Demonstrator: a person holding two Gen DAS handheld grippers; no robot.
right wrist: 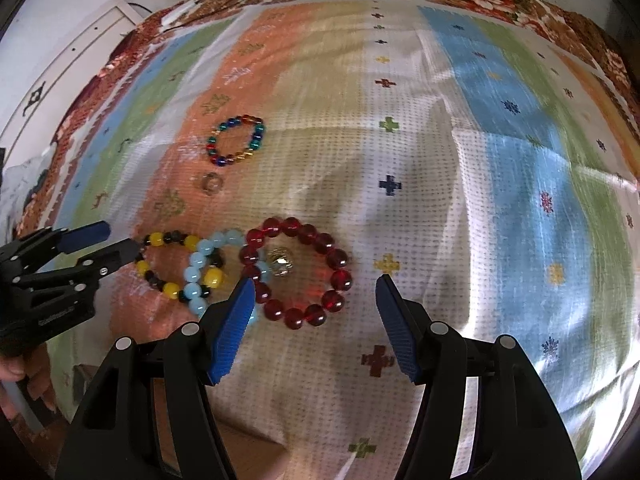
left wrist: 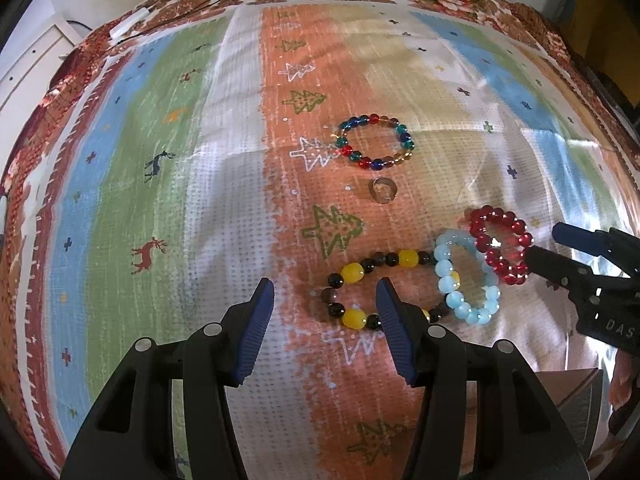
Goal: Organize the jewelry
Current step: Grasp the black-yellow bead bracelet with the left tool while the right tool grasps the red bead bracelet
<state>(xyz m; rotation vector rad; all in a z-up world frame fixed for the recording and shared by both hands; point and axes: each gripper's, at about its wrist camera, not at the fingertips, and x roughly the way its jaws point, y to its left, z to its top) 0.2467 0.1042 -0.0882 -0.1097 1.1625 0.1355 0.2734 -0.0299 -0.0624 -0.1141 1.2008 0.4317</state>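
Between the parted right tongs (right wrist: 314, 312) lay the red bead bracelet (right wrist: 296, 272); the left tongs (left wrist: 326, 330), also parted and empty, hovered over the yellow-and-black bracelet (left wrist: 372, 280) on the patterned surface (left wrist: 200, 220).

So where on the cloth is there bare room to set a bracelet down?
Free: the cloth right of the red bracelet, and the striped area left of the yellow-and-black bracelet. Crowded: those two and the light blue bracelet overlap in a chain; the multicolour bracelet and small ring lie just beyond.

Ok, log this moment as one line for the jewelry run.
left claw: open, over yellow-black bracelet | right claw: open, over red bracelet | light blue bracelet: overlaps both | nothing gripped
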